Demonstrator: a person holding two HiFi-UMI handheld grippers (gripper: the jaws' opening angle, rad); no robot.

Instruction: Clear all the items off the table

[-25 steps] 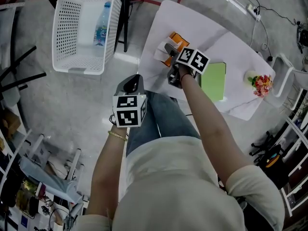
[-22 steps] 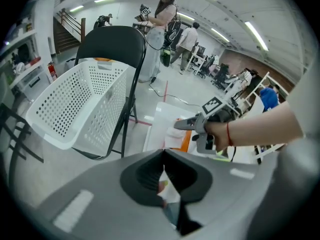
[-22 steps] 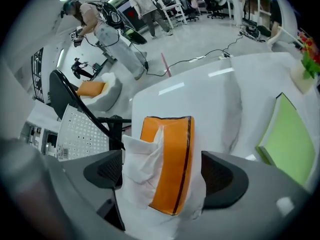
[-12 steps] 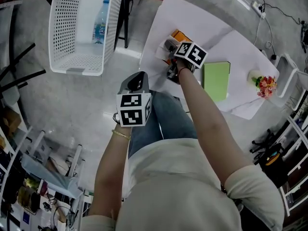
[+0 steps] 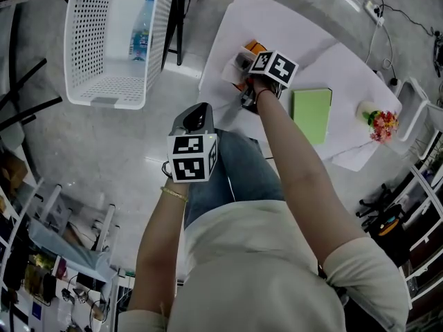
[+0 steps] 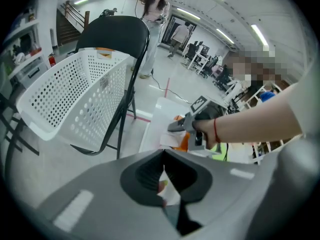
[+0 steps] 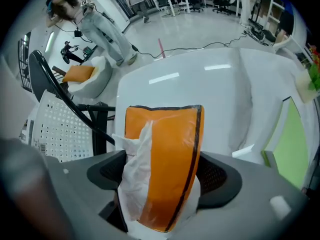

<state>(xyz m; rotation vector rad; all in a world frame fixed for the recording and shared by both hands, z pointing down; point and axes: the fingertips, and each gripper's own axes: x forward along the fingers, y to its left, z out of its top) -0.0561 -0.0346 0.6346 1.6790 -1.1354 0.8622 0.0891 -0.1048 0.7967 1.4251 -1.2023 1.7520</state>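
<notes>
A soft orange plastic tissue pack (image 7: 167, 169), crumpled white tissue (image 7: 135, 184) poking from its top, lies on the white table (image 5: 277, 26) near its edge. A flat lime-green book (image 5: 312, 115) lies further right; beyond it stands what seems a small flower bouquet (image 5: 377, 122).

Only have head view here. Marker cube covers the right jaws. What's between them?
Observer: The right gripper view shows an orange tissue pack, white tissue sticking out of it, between the jaws of the right gripper. The jaws have just been closing, and the pads look pressed against its sides.
Operator: Left jaws?
Observer: The left gripper view shows the left gripper with its jaws together and nothing between them.
</notes>
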